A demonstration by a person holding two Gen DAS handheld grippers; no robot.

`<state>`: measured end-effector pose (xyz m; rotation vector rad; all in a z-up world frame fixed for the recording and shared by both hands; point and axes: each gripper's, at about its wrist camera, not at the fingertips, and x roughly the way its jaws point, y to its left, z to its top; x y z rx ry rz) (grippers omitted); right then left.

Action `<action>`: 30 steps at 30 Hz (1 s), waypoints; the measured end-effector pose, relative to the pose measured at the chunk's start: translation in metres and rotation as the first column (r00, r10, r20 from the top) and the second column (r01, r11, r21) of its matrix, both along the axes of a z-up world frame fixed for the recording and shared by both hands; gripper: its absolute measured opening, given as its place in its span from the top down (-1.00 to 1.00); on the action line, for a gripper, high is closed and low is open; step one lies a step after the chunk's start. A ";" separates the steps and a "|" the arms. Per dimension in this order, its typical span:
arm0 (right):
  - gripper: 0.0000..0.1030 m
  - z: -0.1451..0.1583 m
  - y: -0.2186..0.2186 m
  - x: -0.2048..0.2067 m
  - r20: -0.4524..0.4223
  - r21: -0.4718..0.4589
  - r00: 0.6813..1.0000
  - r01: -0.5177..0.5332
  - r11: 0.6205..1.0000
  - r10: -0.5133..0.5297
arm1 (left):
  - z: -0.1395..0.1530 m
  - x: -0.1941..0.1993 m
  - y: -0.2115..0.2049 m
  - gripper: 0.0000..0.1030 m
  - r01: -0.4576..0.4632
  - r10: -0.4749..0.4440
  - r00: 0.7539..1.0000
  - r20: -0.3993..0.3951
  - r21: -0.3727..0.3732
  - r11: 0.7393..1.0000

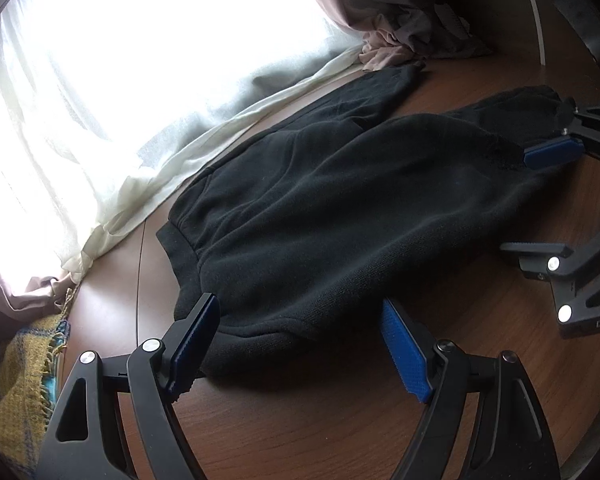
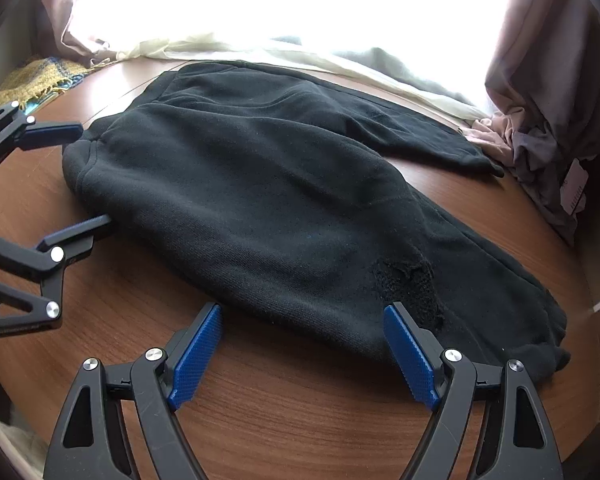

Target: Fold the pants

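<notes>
Black fleece pants (image 1: 340, 208) fill the middle of the left wrist view, lying on the brown wooden table (image 1: 300, 432). We judge the first fold not yet made, though one leg seems to lie partly over the other. The two legs run toward the upper right, split apart near their cuffs. Our left gripper (image 1: 300, 344) stands wide at the lower edge, its jaws straddling the waistband corner and holding nothing. At the right edge our right gripper (image 1: 540, 200) is also spread wide beside a leg cuff, partly cut off by the frame. White curtain (image 1: 140, 140) glare washes out the upper left.

From the right wrist view, the pants (image 2: 260, 200) cross the frame's centre, waistband at left, cuffs at right. Our right gripper (image 2: 304, 352) gapes wide at the bottom, empty, just beside the near leg. A rough patch (image 2: 408, 284) there may be a hole; we cannot tell. Our left gripper (image 2: 84, 176) sits open at the waistband, left edge. All folding remains.
</notes>
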<state>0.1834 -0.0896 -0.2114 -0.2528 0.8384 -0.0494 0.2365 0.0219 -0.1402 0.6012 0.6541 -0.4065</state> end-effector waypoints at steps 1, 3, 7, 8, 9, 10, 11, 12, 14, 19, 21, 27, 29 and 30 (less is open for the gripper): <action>-0.61 0.000 0.000 0.001 0.001 0.004 1.000 -0.002 1.000 0.002 | 0.002 0.003 0.000 -0.58 -0.005 0.005 1.000 0.006 -0.007 1.000; -0.61 0.000 0.000 0.002 0.002 0.011 1.000 -0.005 1.000 0.005 | 0.007 0.008 -0.001 -0.58 -0.014 0.014 1.000 0.017 -0.016 1.000; -0.61 -0.001 0.000 0.005 0.010 0.015 1.000 -0.003 1.000 0.003 | 0.010 0.016 -0.001 -0.58 -0.015 0.015 1.000 0.015 -0.028 1.000; -0.61 -0.001 -0.001 0.006 0.014 0.016 1.000 0.001 1.000 -0.001 | 0.010 0.016 -0.001 -0.58 -0.011 0.012 1.000 0.017 -0.023 1.000; -0.60 -0.001 -0.003 0.007 0.018 0.019 1.000 0.002 1.000 -0.003 | 0.009 0.017 -0.001 -0.58 -0.008 0.008 1.000 0.016 -0.020 1.000; -0.56 -0.001 -0.005 0.009 0.025 0.022 1.000 0.006 1.000 -0.006 | 0.009 0.017 0.000 -0.58 -0.006 0.006 1.000 0.014 -0.018 1.000; -0.49 0.000 -0.008 0.010 0.034 0.024 0.999 0.009 1.000 -0.010 | 0.008 0.017 0.000 -0.58 -0.003 0.003 1.000 0.013 -0.014 1.000; -0.30 0.001 -0.010 0.012 0.038 0.029 0.999 0.010 1.000 -0.011 | 0.008 0.016 -0.001 -0.58 -0.001 0.001 1.000 0.014 -0.011 1.000; -0.05 0.003 -0.016 0.016 0.033 0.051 0.999 0.005 0.999 -0.007 | 0.008 0.015 -0.001 -0.58 0.002 -0.002 1.000 0.012 -0.007 1.000; 0.25 0.019 -0.023 0.023 0.042 0.115 0.999 -0.016 0.993 0.011 | 0.011 0.003 -0.009 -0.58 0.067 -0.067 0.998 0.012 -0.007 0.998; 0.35 0.022 -0.025 0.027 0.030 0.145 0.999 -0.018 0.989 0.014 | 0.009 -0.003 -0.015 -0.60 0.107 -0.107 0.994 0.015 0.006 0.994; 0.41 0.032 -0.031 0.029 0.027 0.188 1.000 -0.008 0.982 0.003 | -0.007 0.005 -0.021 -0.49 0.105 -0.104 0.994 -0.030 0.044 0.993; 0.41 0.036 -0.033 0.027 0.032 0.185 0.999 -0.007 0.983 0.001 | -0.008 0.014 -0.017 -0.18 0.075 -0.073 0.995 -0.064 0.028 0.997; 0.41 0.037 -0.033 0.027 0.035 0.183 0.999 -0.005 0.983 -0.002 | -0.008 0.018 -0.015 -0.12 0.063 -0.061 0.995 -0.083 0.019 0.998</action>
